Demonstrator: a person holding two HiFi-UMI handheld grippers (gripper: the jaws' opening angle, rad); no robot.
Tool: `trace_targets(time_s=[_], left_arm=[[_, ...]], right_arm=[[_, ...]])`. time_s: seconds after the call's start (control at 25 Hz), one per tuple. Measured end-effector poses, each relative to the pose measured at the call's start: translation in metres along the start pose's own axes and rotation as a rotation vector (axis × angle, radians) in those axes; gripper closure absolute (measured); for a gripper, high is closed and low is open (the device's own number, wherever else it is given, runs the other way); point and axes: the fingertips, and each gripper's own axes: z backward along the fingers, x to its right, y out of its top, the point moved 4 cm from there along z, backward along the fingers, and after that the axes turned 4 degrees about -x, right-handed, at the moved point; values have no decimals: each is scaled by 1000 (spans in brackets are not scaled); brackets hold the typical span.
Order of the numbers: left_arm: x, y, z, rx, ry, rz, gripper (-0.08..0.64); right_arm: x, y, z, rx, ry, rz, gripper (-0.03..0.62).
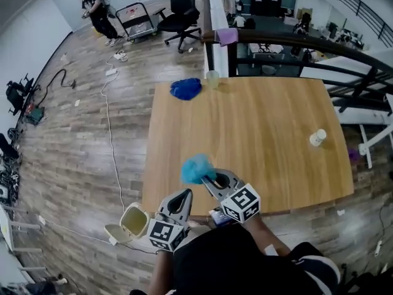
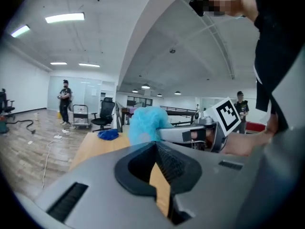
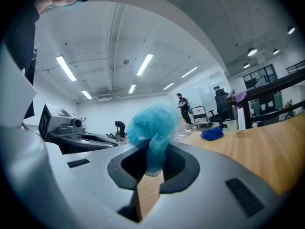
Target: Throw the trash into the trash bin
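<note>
My right gripper [image 1: 212, 178] is shut on a crumpled light-blue piece of trash [image 1: 197, 168], held above the near edge of the wooden table [image 1: 258, 134]. In the right gripper view the blue wad [image 3: 152, 123] bulges out above the pinched jaws [image 3: 153, 151]. My left gripper [image 1: 186, 195] hovers just left of it, shut with nothing in it [image 2: 155, 146]; its own view shows the blue trash [image 2: 145, 123] and the right gripper [image 2: 190, 133] close ahead. The beige trash bin [image 1: 131, 220] stands on the floor off the table's near left corner, its lid open.
A dark-blue crumpled wad [image 1: 185, 88] and a clear cup [image 1: 212, 78] lie at the table's far edge. A small white bottle [image 1: 317, 137] stands near the right edge. A black office chair [image 1: 181, 14], a cart and a person stand far off; cables run across the floor.
</note>
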Motion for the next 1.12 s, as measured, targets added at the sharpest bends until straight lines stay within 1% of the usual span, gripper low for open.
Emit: trace_targets(time_s=[0.12,0.2,0.28,0.4,0.48,0.6,0.72,0.8,0.92,1.04,1.12], left_arm=[[-12,-15,28,-10,125,63,561],[-26,-27,51,-26,203,95,561],[-45,-42,82,-28,288,140,561],[-71,-70,137,17,426,239,561],[-82,-89,171,56,493,296,561],[-107,-113,213,106,557,333,561],[-135,-121,264,167,615,344,561],[-148,-131,300,203,656,361,561],[-171,-159,355,243,725,425,561],[-194,-186,403,277,765,494,561],[-205,-208,428,267,773,532,561]], right_arm=[[-12,-4,-24,-48,97,13,564],[-19,-7,-51,-72,153,17,563],[-37,-7,-84,-91,204,37,563],[-88,-5,-128,-111,317,98,563],[-128,-12,-149,-137,395,138,564],[-186,-27,-180,-176,476,176,563],[-247,-37,-209,-212,551,192,565],[-287,-48,-223,-244,607,225,563],[-338,-62,-251,-278,641,310,564],[-383,-66,-282,-293,668,337,563],[-407,-77,-298,-309,669,349,564]])
